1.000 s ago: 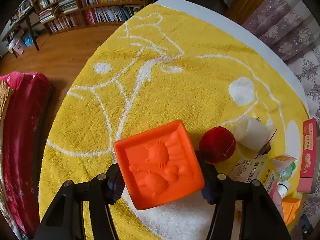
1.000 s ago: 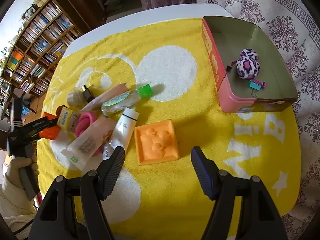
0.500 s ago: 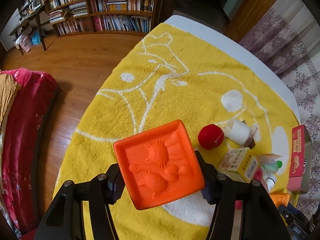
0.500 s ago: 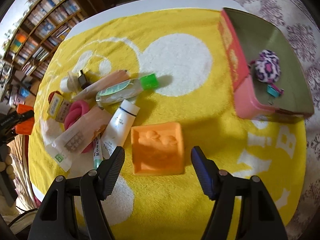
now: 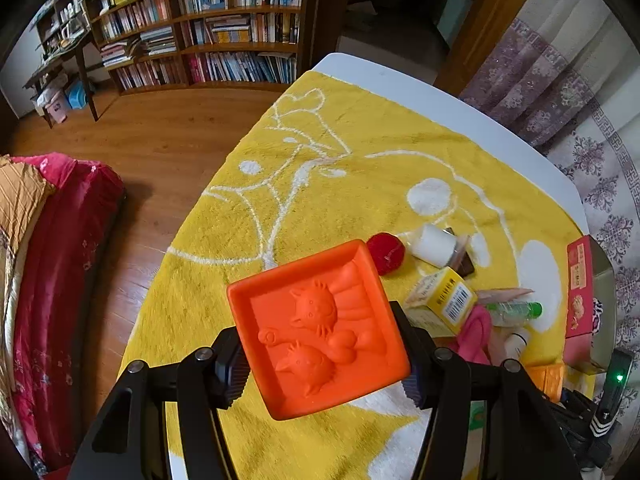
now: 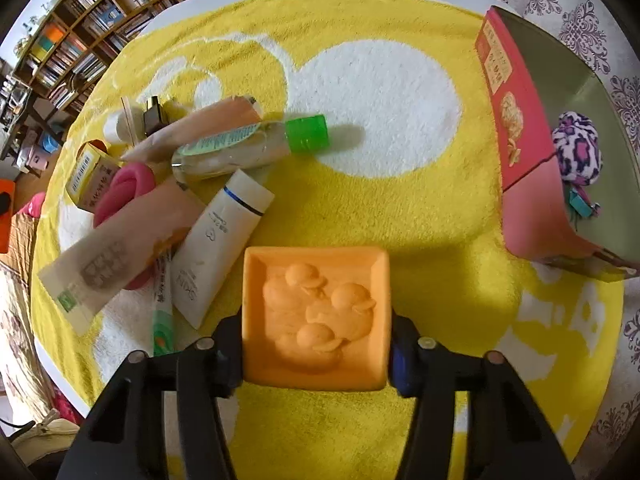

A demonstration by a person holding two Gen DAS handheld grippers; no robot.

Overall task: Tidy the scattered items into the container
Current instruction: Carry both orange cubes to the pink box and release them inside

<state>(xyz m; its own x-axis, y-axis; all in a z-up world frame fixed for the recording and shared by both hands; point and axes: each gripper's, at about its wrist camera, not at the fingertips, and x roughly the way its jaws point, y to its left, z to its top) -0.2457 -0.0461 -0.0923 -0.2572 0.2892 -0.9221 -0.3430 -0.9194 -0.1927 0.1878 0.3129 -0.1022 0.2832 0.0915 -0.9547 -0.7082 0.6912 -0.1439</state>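
Left wrist view: the left gripper [image 5: 320, 364] is clamping a bright orange square mould [image 5: 318, 330], its relief showing two cats, between both pads. The mould is riding tilted, well above the yellow towel [image 5: 360, 184]; a second ago the towel sat much closer beneath it.

Right wrist view: a paler orange mould [image 6: 316, 318] with three ducks in relief is lying flat on the towel. The right gripper [image 6: 316, 356], its jaws just closing, is now pressing both its sides; earlier it hung wide above. The pink box [image 6: 532, 160] is standing apart at right.
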